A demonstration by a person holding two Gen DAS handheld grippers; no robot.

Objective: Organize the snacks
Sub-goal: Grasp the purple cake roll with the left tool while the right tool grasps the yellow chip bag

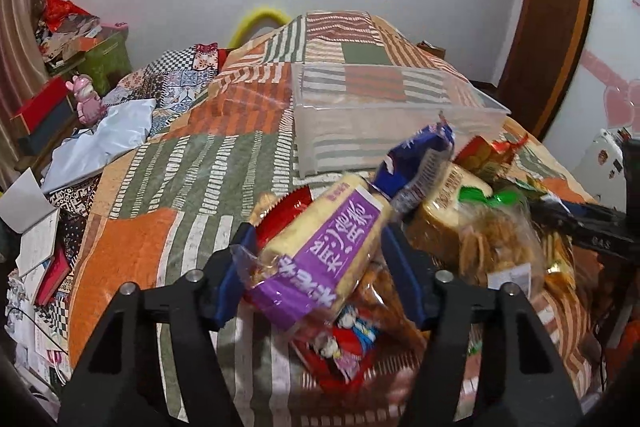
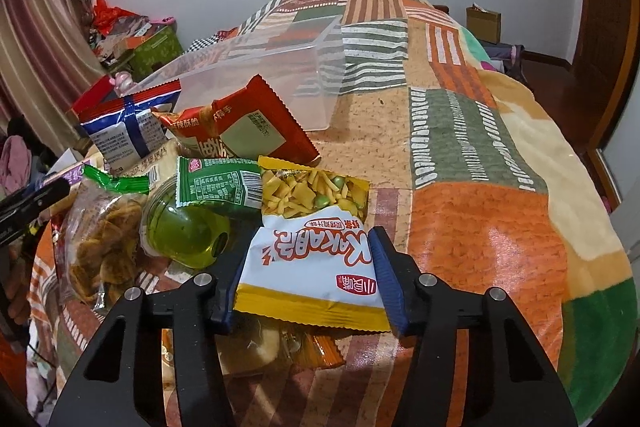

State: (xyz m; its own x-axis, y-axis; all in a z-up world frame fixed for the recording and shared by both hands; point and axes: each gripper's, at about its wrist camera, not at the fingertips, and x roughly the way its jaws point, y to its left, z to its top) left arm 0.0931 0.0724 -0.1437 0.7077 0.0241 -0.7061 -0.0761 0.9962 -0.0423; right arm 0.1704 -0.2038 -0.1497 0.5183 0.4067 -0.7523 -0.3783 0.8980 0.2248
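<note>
Bin point(image 1: 400, 131) lies at 12 o'clock from both grippers. We see left gripper point(image 1: 316, 247) clamped on purple cake pack point(image 1: 320, 243) (long axis slanting toward 1 o'clock), right gripper point(image 2: 308, 267) pinching white chip bag point(image 2: 316, 263).

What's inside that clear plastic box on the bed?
The clear plastic box looks empty: only the striped blanket shows through its walls and floor. From the left view, snack packets hide its near right corner, so that bit cannot be checked.
</note>
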